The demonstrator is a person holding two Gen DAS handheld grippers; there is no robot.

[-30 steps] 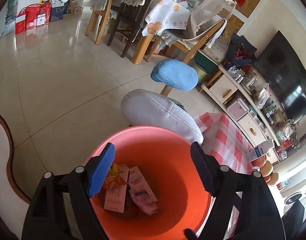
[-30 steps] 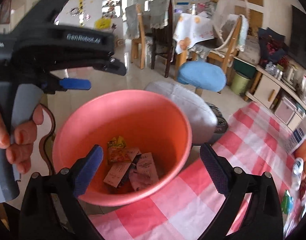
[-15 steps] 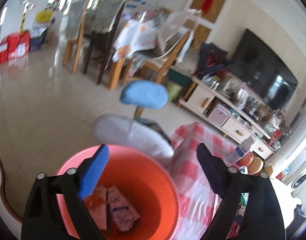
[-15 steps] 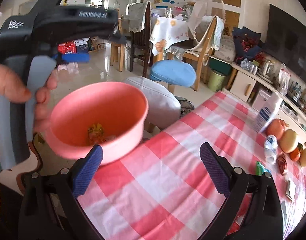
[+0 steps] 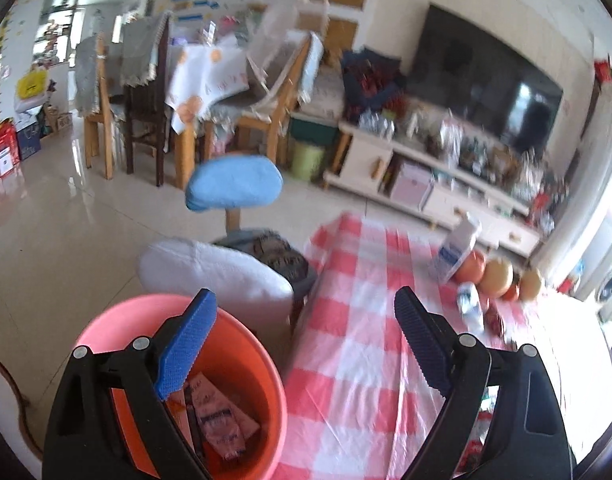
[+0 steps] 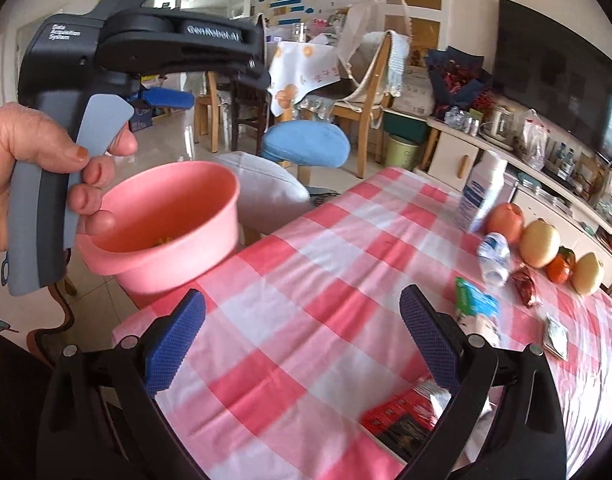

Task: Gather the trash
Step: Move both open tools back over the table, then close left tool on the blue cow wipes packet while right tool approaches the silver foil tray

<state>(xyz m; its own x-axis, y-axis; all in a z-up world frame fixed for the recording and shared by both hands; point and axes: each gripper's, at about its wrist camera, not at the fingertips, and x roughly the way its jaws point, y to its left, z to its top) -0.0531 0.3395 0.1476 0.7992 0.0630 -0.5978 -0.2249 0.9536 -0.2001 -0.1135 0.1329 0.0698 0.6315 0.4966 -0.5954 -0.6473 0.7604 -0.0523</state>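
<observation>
Right gripper [image 6: 302,340]: spread wide, holds nothing, over the near end of the table [image 6: 306,300].
Left gripper [image 5: 306,344]: also spread and empty; it hangs over the bin [image 5: 242,356] edge and the table corner.
Bin: pink, just beside the near table corner; wrappers [image 5: 222,420] lie already inside.
Red packet [image 6: 405,416]: nearest trash, flat on the cloth between the right fingers, partly hidden by the right one.
Green packet [image 6: 475,306]: a little further, near the right fingertip.
White sachet [image 6: 555,336]: flat, to the right of the green one.
Bottle [image 6: 493,254] and dark red wrapper [image 6: 525,286]: further, just beside the fruit [image 6: 539,242].
Carton [image 6: 483,190]: upright, far side; I think it is not trash.
Advice: take the red packet first; come low, with one finger under its raised edge, because flat foil slips.
Writing: "GenRobot.AI" and "Data Acquisition System" on the left gripper body; packet print is too blurred to read.
</observation>
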